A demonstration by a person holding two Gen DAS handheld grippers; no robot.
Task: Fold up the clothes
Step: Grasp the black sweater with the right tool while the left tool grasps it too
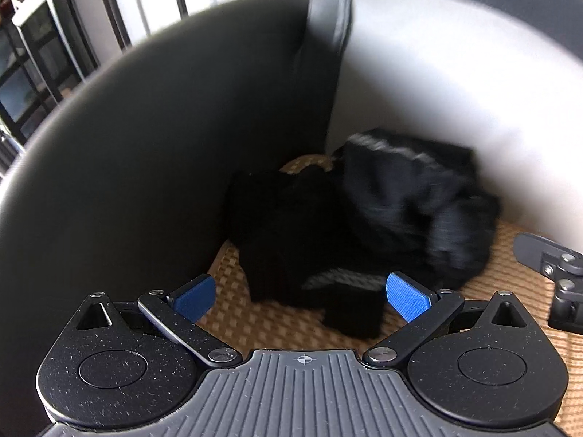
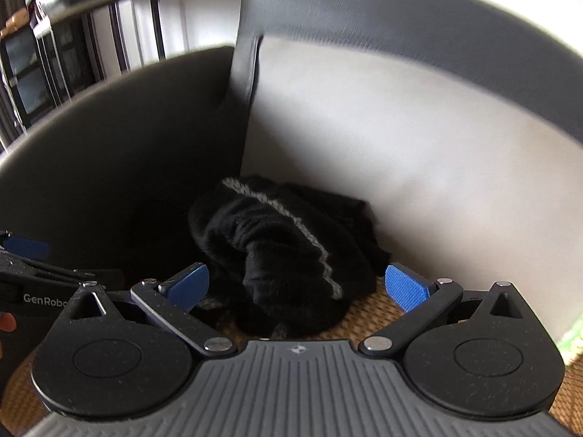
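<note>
Your left gripper (image 1: 300, 296): jaws spread wide, holding nothing | your right gripper (image 2: 297, 286): jaws spread wide, holding nothing | black clothes (image 2: 277, 251): crumpled heap on the woven mat (image 1: 269, 322), in the sofa's back corner, between dark armrest (image 1: 153, 167) and pale cushion (image 2: 382, 167)

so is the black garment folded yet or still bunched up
Still bunched up. The black garment lies in a crumpled heap on the woven mat in the sofa corner, its grey-striped edge twisting across it, with no flat layers.
</note>
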